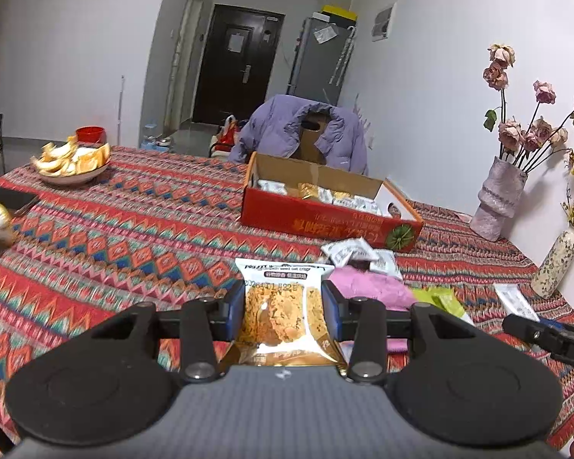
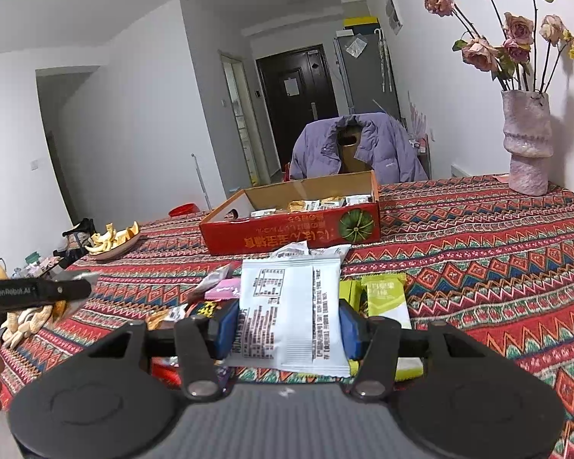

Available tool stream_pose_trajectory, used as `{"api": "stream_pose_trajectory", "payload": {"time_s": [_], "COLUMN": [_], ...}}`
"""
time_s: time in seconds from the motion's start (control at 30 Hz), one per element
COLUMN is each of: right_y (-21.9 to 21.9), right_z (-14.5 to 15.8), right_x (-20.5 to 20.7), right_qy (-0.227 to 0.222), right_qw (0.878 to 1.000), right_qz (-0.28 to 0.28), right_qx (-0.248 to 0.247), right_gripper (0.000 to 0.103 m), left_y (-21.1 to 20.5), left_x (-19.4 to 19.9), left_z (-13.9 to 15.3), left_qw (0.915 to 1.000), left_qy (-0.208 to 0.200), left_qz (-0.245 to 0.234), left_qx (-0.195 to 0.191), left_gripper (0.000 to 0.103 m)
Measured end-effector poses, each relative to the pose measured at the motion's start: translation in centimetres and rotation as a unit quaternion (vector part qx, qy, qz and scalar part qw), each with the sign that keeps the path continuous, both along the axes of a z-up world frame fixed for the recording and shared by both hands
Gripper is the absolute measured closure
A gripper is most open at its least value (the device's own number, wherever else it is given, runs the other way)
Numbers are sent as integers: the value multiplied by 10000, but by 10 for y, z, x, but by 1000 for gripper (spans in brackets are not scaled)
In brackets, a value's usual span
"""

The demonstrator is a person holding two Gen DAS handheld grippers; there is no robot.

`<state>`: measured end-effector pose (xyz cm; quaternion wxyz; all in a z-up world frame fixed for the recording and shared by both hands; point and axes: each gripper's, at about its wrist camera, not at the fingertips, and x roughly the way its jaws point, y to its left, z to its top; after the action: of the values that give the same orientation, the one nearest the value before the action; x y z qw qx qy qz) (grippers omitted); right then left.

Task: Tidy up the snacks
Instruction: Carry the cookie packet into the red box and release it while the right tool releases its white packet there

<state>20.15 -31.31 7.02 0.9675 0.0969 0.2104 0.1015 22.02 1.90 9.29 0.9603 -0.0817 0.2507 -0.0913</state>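
Note:
My left gripper [image 1: 284,308] is shut on an oat crisp packet [image 1: 281,310] with a clear window and a gold bottom, held above the patterned tablecloth. A white snack packet [image 2: 291,313], its printed back facing me, sits clamped in my right gripper [image 2: 289,325]. Ahead of both stands an open red cardboard box [image 1: 325,225] [image 2: 287,231] with several small packets lying inside. Loose snacks lie between the grippers and the box: white sachets [image 1: 357,254], a pink pack [image 1: 367,287] and a green pack [image 2: 386,294]. The left gripper's body [image 2: 38,292] shows at the left of the right wrist view.
A plate of orange peel [image 1: 72,162] sits at the table's far left. Two vases of dried flowers [image 1: 499,199] [image 2: 528,149] stand by the right wall. A chair draped with a purple jacket [image 1: 298,130] is behind the box. More peel [image 2: 26,323] lies near the front left.

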Motion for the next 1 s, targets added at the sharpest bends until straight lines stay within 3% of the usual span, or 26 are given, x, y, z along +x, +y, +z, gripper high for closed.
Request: {"api": "stream_pose_trajectory", "payload": {"time_s": [0.27,0.4,0.5,0.6,0.77,0.93,1.0], "right_y": [-8,-3,4,10,2,-5,-7], "right_z": [28,45,51,44,24,-6,-14], "right_x": [79,140,200,266,347,382,383], "right_qy": [-95,-207,-100,288,756,1187,1263], "right_qw": [9996,9985,9971,9955,9959,9905,9885], "right_qz": [272,470,748,886,500,125,24], "right_qx": [-76,-215,-41,144,-34,-683,-834], "right_gripper": [51,51,51,51,51,51,51], "left_y": [-8,-17,-25,-30,-39,-45,-42], "left_x": [90,151,206,261,330,365,367], "left_z": [21,28,28,21,-4,-40,-50], "left_qw": [9996,9992,9989,9981,9958,9899,9889], "left_qy": [-40,-78,42,358,715,910,986], "left_qz": [-278,-337,-395,-478,-353,-497,-556], "left_qx": [53,182,252,170,452,963,963], "left_gripper": [61,61,61,61,61,60,58]}}
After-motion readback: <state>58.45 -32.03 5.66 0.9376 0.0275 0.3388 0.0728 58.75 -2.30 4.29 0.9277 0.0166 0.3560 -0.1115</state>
